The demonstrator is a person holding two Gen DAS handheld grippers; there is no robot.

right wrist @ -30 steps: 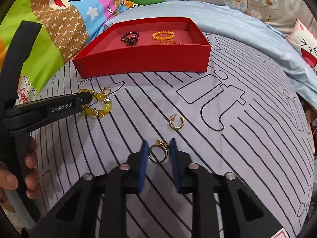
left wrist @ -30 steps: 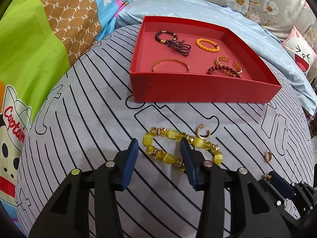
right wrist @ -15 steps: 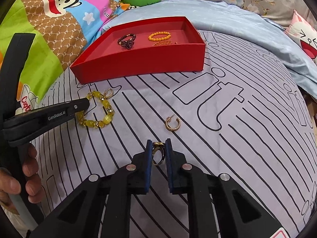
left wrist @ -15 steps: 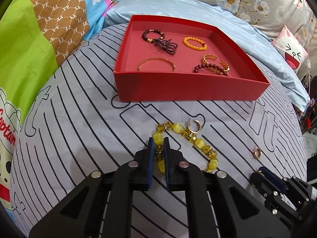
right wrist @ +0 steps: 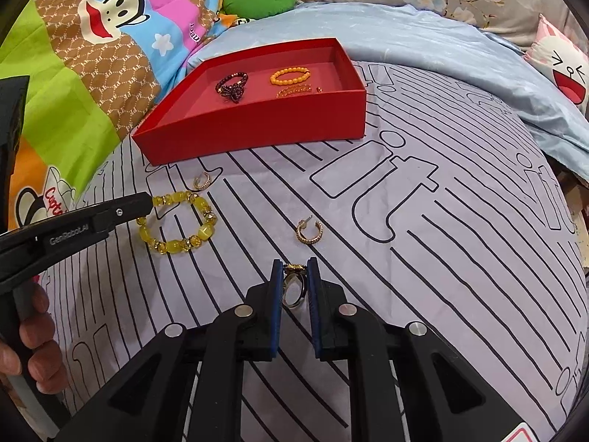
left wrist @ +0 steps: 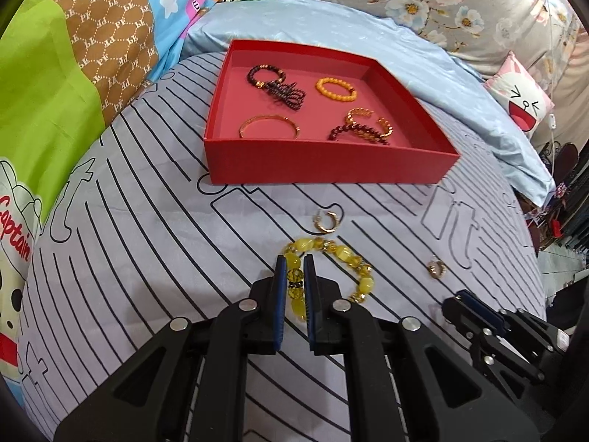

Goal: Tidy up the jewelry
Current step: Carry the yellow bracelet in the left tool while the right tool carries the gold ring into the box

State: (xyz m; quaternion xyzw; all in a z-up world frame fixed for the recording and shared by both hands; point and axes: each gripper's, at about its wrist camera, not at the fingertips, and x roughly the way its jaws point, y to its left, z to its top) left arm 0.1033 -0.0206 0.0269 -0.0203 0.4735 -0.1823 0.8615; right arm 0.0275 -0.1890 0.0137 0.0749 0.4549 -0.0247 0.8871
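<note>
Now that both tongs have closed, the left tongs (left wrist: 294, 269) clamp the yellow bracelet (left wrist: 333, 254) at lower centre, the right tongs (right wrist: 293, 276) the ring (right wrist: 293, 287); both can go to the red box (left wrist: 324, 164).

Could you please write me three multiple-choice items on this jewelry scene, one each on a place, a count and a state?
1. Where does the orange bead bracelet lie?
A. on the striped sheet
B. in the red box
C. on the pillow

2. How many hoop earrings lie loose on the sheet?
A. two
B. four
C. none

3. What is the right gripper doing?
A. standing open
B. shut on a ring
C. shut on an earring

Answers: 1 B, it rests on the box floor. 2 A, one by the yellow bracelet, one further right. 3 B, the ring sits between its pads.
</note>
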